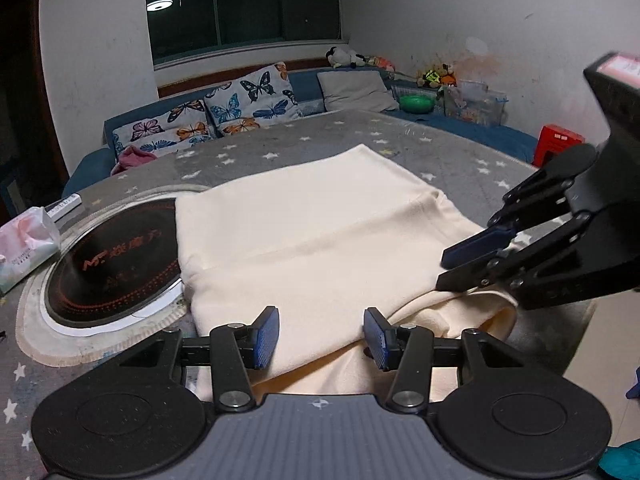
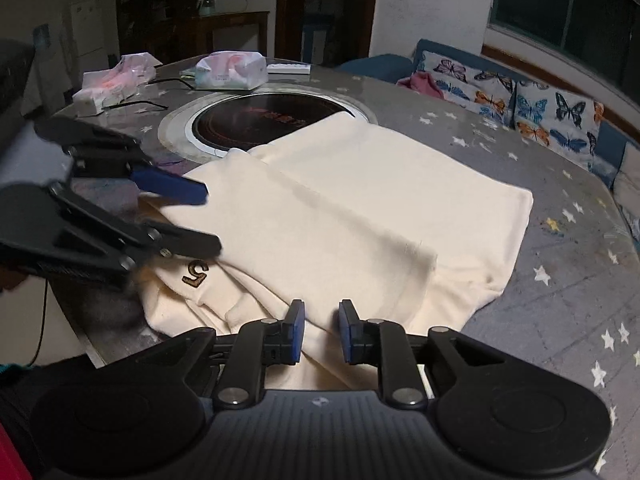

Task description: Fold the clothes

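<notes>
Fingers of the left hand-held gripper stand spread over the cream garment at the near edge of the bench. The right hand-held gripper gapes narrowly, seemingly clear of the cloth. Folded into a rough rectangle, the garment runs lengthwise from the near edge toward the inset cooktop, with a dark "5" mark near one corner.

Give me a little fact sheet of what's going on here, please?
Garment: cream garment, partly folded, near edge bunched
Surface: round table with star-print cover
Under garment's far edge: built-in cooktop
Left gripper: open, cloth between the pads
Right gripper: narrowly open over a fold
Nearby: tissue packs
</notes>
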`<action>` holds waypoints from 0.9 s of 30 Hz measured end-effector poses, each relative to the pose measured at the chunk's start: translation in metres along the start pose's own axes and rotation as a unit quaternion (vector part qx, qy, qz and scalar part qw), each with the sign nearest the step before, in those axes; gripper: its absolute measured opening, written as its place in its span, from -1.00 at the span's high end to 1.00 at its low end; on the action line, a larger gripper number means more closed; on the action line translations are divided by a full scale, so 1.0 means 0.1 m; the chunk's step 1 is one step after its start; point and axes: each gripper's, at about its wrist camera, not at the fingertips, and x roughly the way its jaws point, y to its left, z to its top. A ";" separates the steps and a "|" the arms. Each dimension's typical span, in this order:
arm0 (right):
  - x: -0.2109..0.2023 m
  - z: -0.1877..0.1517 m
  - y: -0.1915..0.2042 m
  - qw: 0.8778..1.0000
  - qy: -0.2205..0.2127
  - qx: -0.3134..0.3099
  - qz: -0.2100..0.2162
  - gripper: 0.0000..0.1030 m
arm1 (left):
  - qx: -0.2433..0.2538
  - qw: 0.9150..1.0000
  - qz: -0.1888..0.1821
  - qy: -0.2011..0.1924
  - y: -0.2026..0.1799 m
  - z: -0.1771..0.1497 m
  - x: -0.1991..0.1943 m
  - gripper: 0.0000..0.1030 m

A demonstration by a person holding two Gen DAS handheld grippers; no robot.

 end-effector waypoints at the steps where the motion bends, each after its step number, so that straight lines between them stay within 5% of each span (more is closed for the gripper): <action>1: -0.02 0.01 -0.02 1.000 -0.004 0.004 -0.001 0.65 | 0.002 1.000 -0.001 -0.002 0.00 0.00 -0.05 0.01; 6: -0.11 0.05 -0.13 1.000 -0.016 0.020 -0.009 0.63 | 0.041 0.999 -0.010 -0.007 -0.05 -0.11 -0.31 -0.19; 16: -0.09 0.01 -0.18 0.999 -0.006 0.033 0.002 0.51 | 0.182 0.983 -0.019 -0.015 -0.38 -0.42 -0.42 -0.19; 21: -0.19 0.04 -0.15 1.000 -0.013 0.021 -0.009 0.44 | 0.194 0.980 -0.012 -0.029 -0.45 -0.42 -0.25 -0.16; 25: -0.31 0.04 -0.15 0.999 -0.019 0.012 -0.023 0.24 | 0.189 0.981 -0.021 -0.038 -0.43 -0.37 -0.19 0.60; 27: -0.38 0.03 -0.13 0.999 -0.019 0.000 -0.029 0.21 | 0.181 0.982 -0.022 -0.049 -0.40 -0.32 -0.21 0.68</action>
